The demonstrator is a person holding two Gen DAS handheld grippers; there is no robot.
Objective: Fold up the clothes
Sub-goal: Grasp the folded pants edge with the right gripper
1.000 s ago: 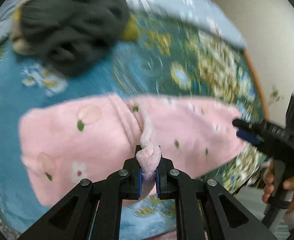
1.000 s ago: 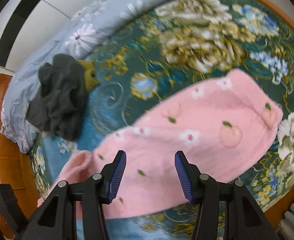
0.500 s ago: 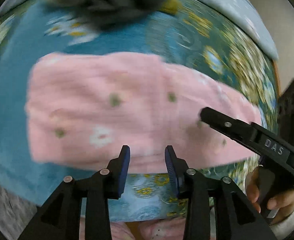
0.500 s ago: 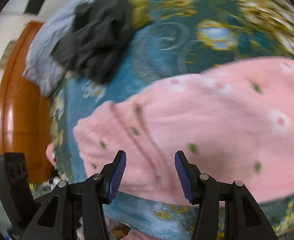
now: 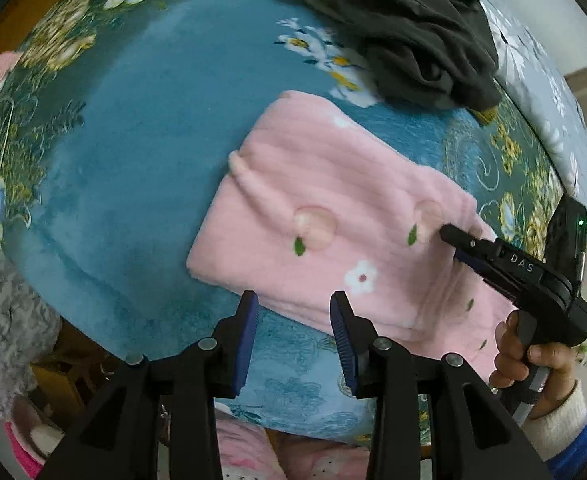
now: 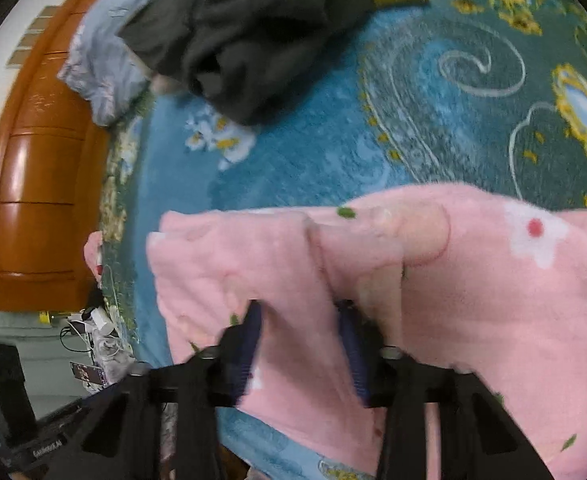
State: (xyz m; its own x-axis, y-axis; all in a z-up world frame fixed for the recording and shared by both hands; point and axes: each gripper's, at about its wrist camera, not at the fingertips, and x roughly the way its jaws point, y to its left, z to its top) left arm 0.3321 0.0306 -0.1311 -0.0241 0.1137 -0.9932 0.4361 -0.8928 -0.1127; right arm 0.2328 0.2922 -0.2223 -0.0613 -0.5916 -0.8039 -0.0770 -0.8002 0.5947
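Floral bedspread (image 5: 141, 128), folded fleecy pink garment (image 5: 333, 208), peach print

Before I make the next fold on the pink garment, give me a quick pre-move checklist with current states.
1. Left gripper open, holding nothing: ok.
2. Right gripper engaged with pink garment: cloth lies between its fingers, firm grip cannot tell.
3. Garment lying flat on blue blanket: ok, though a small ridge runs near its left end.
4. Dark clothes pile apart from garment: not ok, it sits at the far corner.
5. Right view sharp: not ok, blurred.
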